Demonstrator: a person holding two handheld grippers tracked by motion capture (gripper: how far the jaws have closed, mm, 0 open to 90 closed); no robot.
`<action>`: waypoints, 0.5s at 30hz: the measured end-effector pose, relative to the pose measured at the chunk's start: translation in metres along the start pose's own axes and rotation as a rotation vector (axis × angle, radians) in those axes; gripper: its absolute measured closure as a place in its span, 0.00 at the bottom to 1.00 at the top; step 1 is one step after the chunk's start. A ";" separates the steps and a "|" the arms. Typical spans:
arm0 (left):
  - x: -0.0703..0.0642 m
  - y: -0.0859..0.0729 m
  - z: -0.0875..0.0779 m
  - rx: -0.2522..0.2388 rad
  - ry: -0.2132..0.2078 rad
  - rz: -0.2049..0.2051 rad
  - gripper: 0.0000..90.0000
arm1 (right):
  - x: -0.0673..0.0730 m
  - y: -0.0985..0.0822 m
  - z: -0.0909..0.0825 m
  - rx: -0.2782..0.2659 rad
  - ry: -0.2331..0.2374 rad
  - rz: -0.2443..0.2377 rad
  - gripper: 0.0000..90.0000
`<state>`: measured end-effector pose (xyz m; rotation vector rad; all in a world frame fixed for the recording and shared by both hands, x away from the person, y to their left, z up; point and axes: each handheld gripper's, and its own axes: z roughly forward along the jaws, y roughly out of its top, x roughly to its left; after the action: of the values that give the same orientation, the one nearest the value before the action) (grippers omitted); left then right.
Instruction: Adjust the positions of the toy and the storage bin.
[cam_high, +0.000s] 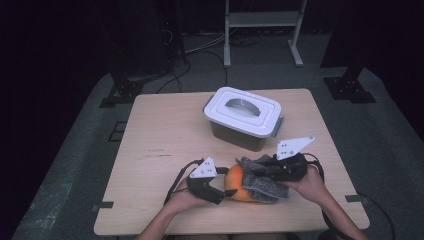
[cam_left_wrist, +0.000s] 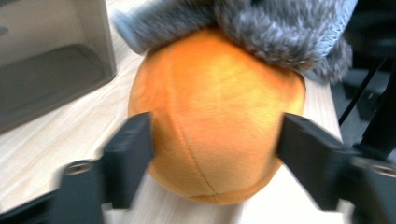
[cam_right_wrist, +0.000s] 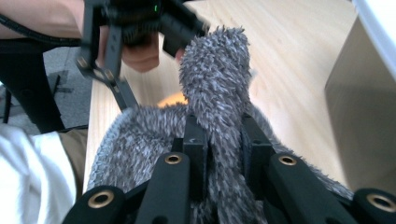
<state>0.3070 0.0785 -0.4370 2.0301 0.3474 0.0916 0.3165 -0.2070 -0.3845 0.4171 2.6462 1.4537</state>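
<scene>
Orange plush ball (cam_left_wrist: 215, 116) on worktop (cam_high: 160, 150), 6 o'clock of bin (cam_high: 243, 117). Left gripper (cam_left_wrist: 215, 140) wide, straddling ball, likely steadying it. Right gripper (cam_right_wrist: 224, 144) clamped on grey cloth (cam_right_wrist: 215, 93) draped over ball, probably to lift it clear.

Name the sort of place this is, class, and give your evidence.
Probably a lab or recording studio: a lone wooden table on grey carpet, black curtains around it, and tripod feet with cables on the floor.
</scene>
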 end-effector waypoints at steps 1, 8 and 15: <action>0.000 0.000 0.004 0.005 -0.010 -0.016 0.14 | 0.000 -0.004 0.000 -0.007 0.012 0.012 0.84; -0.002 -0.003 0.018 0.039 -0.013 0.001 0.25 | 0.003 -0.019 0.000 -0.032 0.037 0.032 0.85; -0.016 0.011 0.008 0.047 0.112 0.161 0.36 | 0.016 0.007 0.005 -0.041 0.038 -0.033 0.85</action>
<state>0.2962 0.0623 -0.4296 2.1019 0.2578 0.2999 0.3034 -0.1947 -0.3809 0.3431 2.6342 1.5183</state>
